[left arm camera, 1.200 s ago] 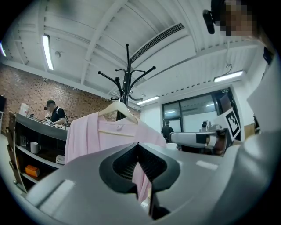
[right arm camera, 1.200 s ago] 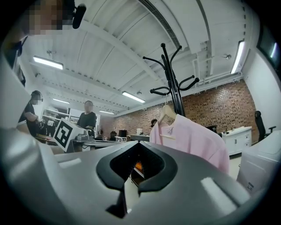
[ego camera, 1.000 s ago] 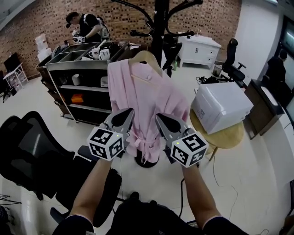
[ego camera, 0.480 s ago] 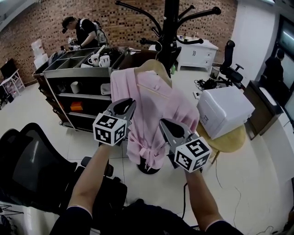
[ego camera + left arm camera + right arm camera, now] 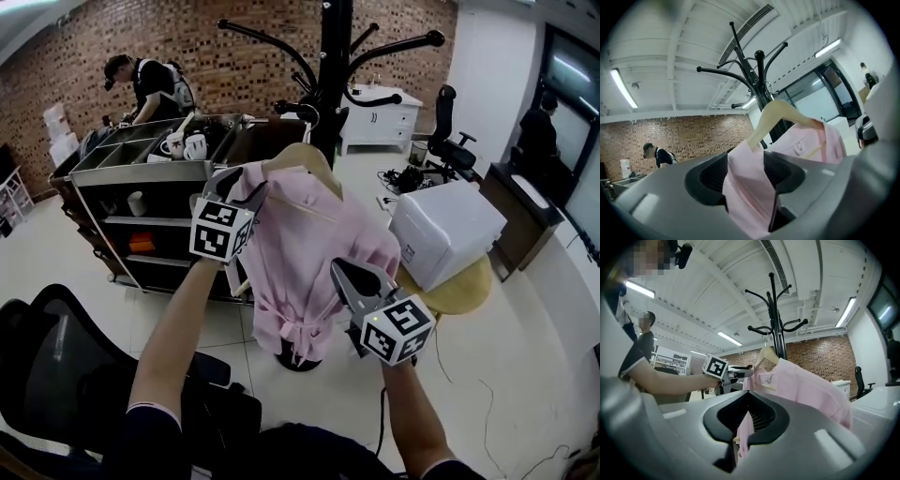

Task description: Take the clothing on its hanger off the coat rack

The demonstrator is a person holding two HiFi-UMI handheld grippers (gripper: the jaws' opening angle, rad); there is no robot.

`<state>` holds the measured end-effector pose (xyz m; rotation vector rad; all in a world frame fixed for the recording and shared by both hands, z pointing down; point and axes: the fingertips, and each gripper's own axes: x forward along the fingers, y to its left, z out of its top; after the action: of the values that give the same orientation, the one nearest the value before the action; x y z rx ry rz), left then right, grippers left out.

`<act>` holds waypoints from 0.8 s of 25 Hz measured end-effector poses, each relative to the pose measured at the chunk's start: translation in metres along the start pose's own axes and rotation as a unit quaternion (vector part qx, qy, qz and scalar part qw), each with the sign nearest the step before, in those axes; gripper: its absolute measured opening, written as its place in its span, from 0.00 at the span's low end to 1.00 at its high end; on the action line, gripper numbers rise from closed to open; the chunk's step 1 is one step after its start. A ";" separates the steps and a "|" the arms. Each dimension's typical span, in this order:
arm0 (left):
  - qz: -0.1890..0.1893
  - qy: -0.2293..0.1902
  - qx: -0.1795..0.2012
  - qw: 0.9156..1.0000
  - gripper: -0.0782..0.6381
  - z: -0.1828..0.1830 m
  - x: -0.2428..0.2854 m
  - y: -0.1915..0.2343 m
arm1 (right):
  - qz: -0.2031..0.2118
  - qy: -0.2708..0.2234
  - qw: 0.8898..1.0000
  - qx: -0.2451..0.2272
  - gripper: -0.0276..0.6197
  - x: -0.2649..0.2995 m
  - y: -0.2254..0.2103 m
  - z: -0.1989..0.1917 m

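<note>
Trainee: Grip on the left side, how does it stand?

Supervisor: The left gripper [image 5: 240, 186] is raised to the shoulder of the pink robe [image 5: 302, 253], and its jaws are opening. A fold of that cloth lies between them, but the pads do not look to be pressing it.

Trainee: And the robe itself?

Supervisor: It is on its wooden hanger [image 5: 307, 155], which seems to hook over a lower arm of the black coat rack [image 5: 334, 75]. Nothing is lifted off yet.

Trainee: The right side?

Supervisor: The right gripper [image 5: 744, 422] is lower, at the robe's side. Its jaws are nearly together, with a strip of pink cloth nipped between them.

Trainee: So which step is this?

Supervisor: Finding a proper hold, most likely. The next move calls for jaws on the hanger's wood rather than loose cloth. Then comes a lift so the hook clears the arm, before everything is drawn away from the rack.
</note>
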<state>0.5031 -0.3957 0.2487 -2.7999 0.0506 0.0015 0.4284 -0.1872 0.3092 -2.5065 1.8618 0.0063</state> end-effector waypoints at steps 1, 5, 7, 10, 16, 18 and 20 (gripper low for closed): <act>0.001 0.000 0.010 1.000 0.46 0.002 0.005 0.003 | -0.004 0.000 1.000 0.001 0.05 -0.001 -0.002 -0.001; -0.010 0.014 0.046 0.999 0.55 0.006 0.022 0.008 | -0.017 -0.003 1.000 0.006 0.05 -0.003 -0.008 -0.002; -0.022 0.025 0.069 0.997 0.56 0.007 0.029 0.008 | -0.022 -0.005 1.000 0.008 0.05 -0.004 -0.010 -0.001; -0.046 0.040 0.110 0.992 0.56 0.007 0.041 0.007 | -0.029 -0.008 0.999 0.011 0.05 -0.006 -0.012 -0.001; -0.102 0.051 0.174 0.978 0.55 0.007 0.061 -0.001 | -0.045 -0.009 0.999 0.018 0.05 -0.011 -0.018 -0.005; -0.122 0.054 0.174 0.976 0.53 0.007 0.064 -0.004 | -0.053 -0.009 0.998 0.021 0.05 -0.014 -0.021 -0.006; -0.143 0.061 0.169 0.973 0.46 0.001 0.068 -0.007 | -0.060 -0.009 0.998 0.025 0.05 -0.016 -0.024 -0.008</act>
<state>0.5709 -0.3911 0.2493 -2.4390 -0.2949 -0.2262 0.4463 -0.1651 0.3175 -2.5701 1.6814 -0.0183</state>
